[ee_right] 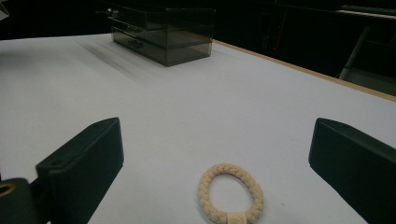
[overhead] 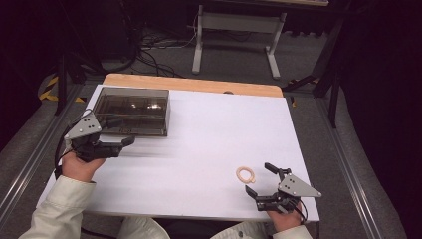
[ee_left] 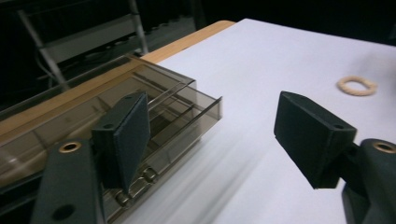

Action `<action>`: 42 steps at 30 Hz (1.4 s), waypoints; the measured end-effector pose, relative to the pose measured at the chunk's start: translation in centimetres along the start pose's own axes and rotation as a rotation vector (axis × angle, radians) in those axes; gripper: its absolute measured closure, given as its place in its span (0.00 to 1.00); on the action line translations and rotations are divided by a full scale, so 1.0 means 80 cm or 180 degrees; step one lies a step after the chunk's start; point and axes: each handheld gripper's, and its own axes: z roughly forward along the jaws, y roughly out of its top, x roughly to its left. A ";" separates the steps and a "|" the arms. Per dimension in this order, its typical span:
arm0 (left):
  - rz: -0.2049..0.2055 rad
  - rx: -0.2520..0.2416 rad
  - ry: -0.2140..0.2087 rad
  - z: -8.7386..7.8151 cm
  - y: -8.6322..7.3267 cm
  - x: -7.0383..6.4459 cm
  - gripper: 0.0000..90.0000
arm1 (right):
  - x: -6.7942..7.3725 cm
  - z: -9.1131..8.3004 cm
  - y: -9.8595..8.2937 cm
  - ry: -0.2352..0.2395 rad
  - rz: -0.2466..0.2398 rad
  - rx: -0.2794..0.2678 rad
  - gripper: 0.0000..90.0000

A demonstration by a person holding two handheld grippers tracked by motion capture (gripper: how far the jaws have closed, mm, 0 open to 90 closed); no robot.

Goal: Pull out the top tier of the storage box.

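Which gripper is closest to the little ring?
The right hand-held gripper: the cream ring lies just ahead of its open jaws. The left hand-held gripper is by the box.

I see a cream braided hair tie (ee_right: 230, 196) lying flat on the white desk (overhead: 209, 149), near its front edge and toward the front right corner; it forms a slightly oval loop with a small bead at its join. A smoky translucent plastic box (overhead: 132, 111) with inner dividers sits upright at the desk's back left corner.
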 end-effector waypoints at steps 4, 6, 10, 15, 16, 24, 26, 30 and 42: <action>0.0043 0.0020 -0.0107 -0.002 0.000 0.004 0.33 | 0.001 0.000 0.000 -0.0004 0.0014 0.0000 0.04; 0.0012 0.0038 -0.0164 -0.002 0.001 0.006 0.27 | 0.001 0.001 0.000 0.0000 0.0014 0.0002 0.04; 0.0026 0.0067 -0.0305 0.001 0.003 0.009 0.18 | 0.001 0.001 0.000 0.0000 0.0014 0.0004 0.04; 0.0220 0.0249 -0.0500 0.003 0.009 0.013 0.18 | 0.001 0.002 0.000 -0.0007 0.0050 0.0007 0.04; 0.0249 0.0283 -0.0511 0.002 0.010 0.015 0.21 | 0.001 0.002 0.000 -0.0001 0.0045 0.0011 0.04; 0.0424 0.0502 -0.0588 -0.005 0.028 0.028 0.35 | 0.003 0.004 0.000 0.0005 0.0016 0.0018 0.04; 0.0463 0.0573 -0.0582 -0.005 0.031 0.031 0.35 | 0.003 0.004 0.000 0.0007 0.0013 0.0019 0.04; 0.0574 0.0681 -0.0549 -0.002 0.038 0.033 0.36 | 0.003 0.004 0.000 0.0009 0.0017 0.0020 0.04; 0.0668 0.0881 -0.0516 0.007 0.052 0.044 0.33 | 0.003 0.005 0.000 0.0015 0.0030 0.0029 0.04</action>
